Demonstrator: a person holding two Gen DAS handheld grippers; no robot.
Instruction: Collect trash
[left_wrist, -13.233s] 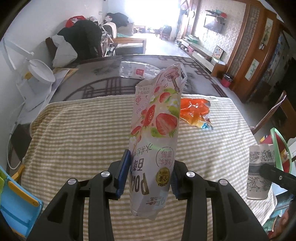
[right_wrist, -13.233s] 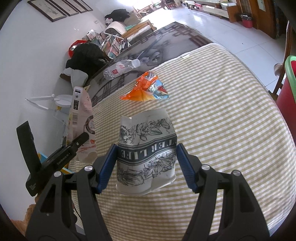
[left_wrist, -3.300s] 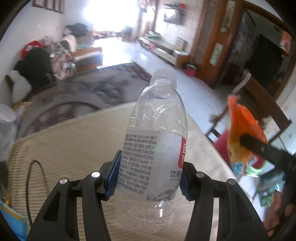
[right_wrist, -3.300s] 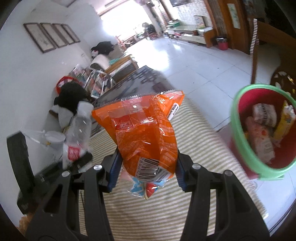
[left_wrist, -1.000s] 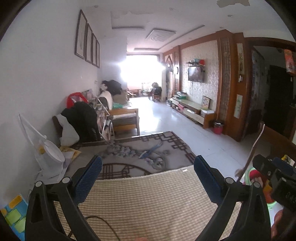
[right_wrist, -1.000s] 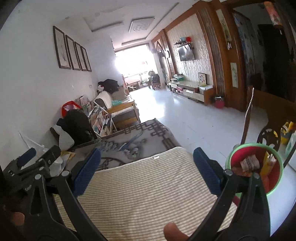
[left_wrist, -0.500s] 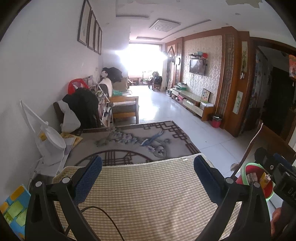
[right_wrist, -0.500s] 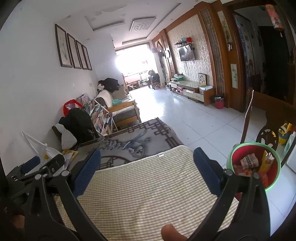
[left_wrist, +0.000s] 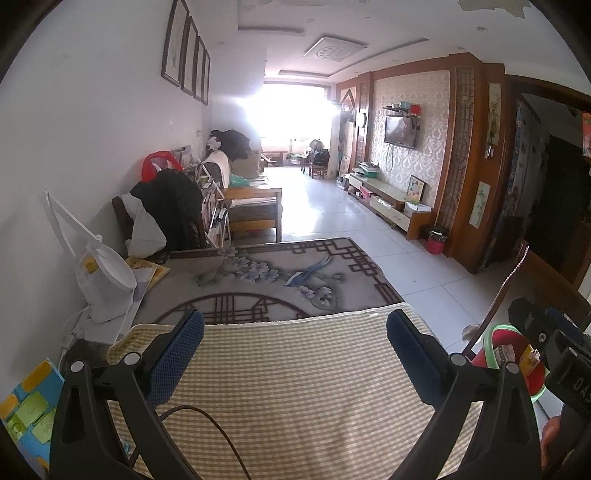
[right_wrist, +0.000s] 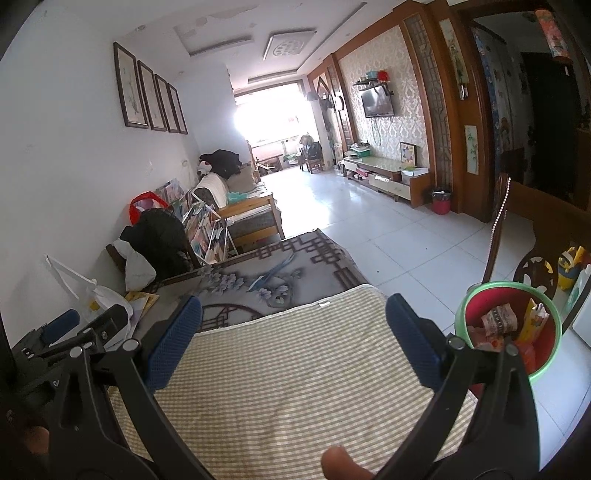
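Covering the near half of the table, the yellow-and-white checked tablecloth (left_wrist: 303, 380) lies bare under both grippers; beyond it the grey patterned table surface with brown lattice lines (left_wrist: 266, 280) shows. Left black two-finger gripper with blue pads (left_wrist: 295, 332) hangs above the cloth, jaws spread wide, nothing between them. Right black two-finger gripper with blue pads (right_wrist: 293, 321) likewise, jaws released and empty. Red round bin with green rim (right_wrist: 509, 328) stands on the floor just beside the table's right edge, near the right gripper's right finger; collected trash sits inside it, crumpled wrappers and a yellow packet (right_wrist: 532, 321). In the left wrist view the same bin (left_wrist: 517, 354) is partly hidden behind the right gripper's body. White desk lamp (left_wrist: 99, 273) at the table's left. Thin black cable (left_wrist: 207, 424) trails across the cloth at lower left.
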